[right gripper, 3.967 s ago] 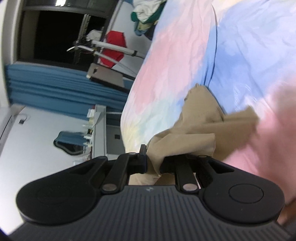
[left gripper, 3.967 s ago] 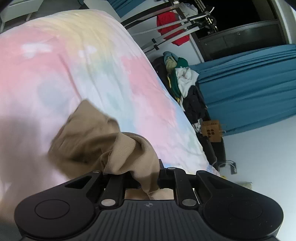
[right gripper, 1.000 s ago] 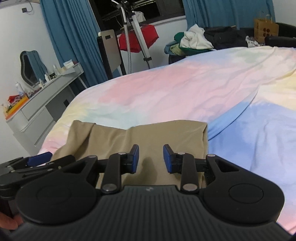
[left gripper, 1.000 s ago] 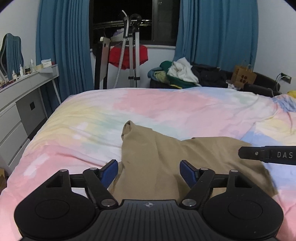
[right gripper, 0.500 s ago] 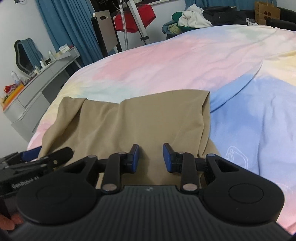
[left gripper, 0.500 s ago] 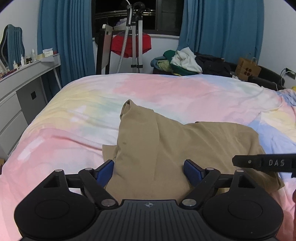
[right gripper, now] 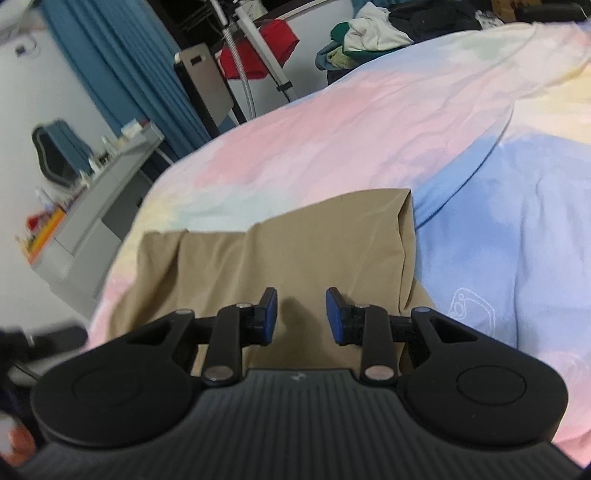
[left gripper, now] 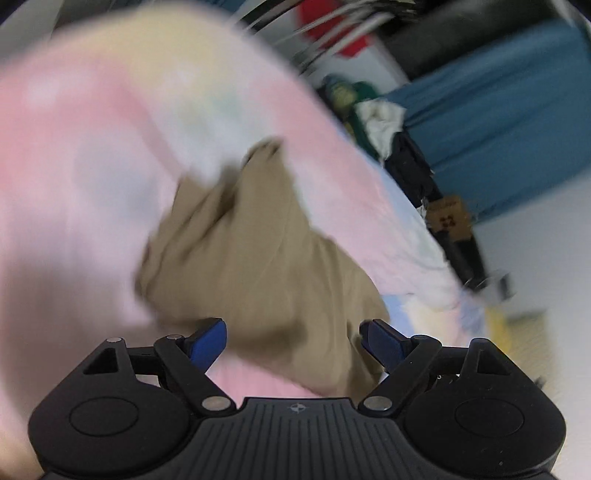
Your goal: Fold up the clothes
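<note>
Both grippers we find released, the left gripper (left gripper: pixel 293 341) spread wide, the right gripper (right gripper: pixel 301 315) parted, over a tan garment (right gripper: pixel 280 251) lying on the pastel bedspread (right gripper: pixel 369 122). Beyond the garment: clothes pile (right gripper: pixel 369 33), blue curtains (right gripper: pixel 122 62), dresser (right gripper: pixel 96 199).

You have no readable words or numbers here. Just right of your right gripper (right gripper: pixel 301 315), the bedsheet (right gripper: pixel 517 221) carries a faint white outline emblem (right gripper: pixel 471 306), without letters.
</note>
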A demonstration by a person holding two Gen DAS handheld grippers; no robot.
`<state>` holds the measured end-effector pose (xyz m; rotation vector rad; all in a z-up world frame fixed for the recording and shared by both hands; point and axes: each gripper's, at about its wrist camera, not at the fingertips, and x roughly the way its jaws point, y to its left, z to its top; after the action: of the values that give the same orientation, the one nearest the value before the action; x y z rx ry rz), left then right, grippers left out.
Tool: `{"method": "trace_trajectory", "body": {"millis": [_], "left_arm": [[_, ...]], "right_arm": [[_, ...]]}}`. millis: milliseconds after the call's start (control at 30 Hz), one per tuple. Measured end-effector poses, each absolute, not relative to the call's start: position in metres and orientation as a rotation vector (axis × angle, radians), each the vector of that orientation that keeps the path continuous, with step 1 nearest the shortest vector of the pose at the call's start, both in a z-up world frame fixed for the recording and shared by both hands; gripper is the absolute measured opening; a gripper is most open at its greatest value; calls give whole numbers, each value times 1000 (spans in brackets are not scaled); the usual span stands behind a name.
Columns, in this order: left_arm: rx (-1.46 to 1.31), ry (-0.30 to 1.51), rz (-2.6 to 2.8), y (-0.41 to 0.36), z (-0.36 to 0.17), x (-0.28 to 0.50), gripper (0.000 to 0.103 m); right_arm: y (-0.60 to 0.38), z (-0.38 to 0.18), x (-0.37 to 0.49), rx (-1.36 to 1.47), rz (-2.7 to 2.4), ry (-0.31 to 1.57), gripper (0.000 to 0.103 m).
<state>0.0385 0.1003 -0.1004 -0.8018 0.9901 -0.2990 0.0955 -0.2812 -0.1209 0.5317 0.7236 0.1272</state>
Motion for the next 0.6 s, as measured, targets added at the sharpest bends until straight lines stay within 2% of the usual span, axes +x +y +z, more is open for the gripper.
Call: {"method": "trace_trajectory", "body": {"millis": [167, 300, 333, 367, 467, 600], "left_arm": [[-972, 1050, -243, 107, -143, 52, 85], [-1105, 998, -223, 111, -165, 65, 79], [-1121, 980, -224, 112, -165, 68, 79], [-1139, 963, -226, 113, -166, 70, 79], [-1181, 900, -275, 115, -162, 71, 79], [-1194, 816, -349, 114, -152, 72, 80]], "right_arm": [[-297, -119, 92, 692, 140, 717, 35], [-304, -120, 89, 845, 204, 717, 39], [-304, -122, 88, 894, 232, 723, 45], [-303, -124, 88, 954, 274, 734, 56], [-295, -136, 87, 1133, 404, 778, 77], [-272, -163, 89, 1357, 532, 846, 77]]}}
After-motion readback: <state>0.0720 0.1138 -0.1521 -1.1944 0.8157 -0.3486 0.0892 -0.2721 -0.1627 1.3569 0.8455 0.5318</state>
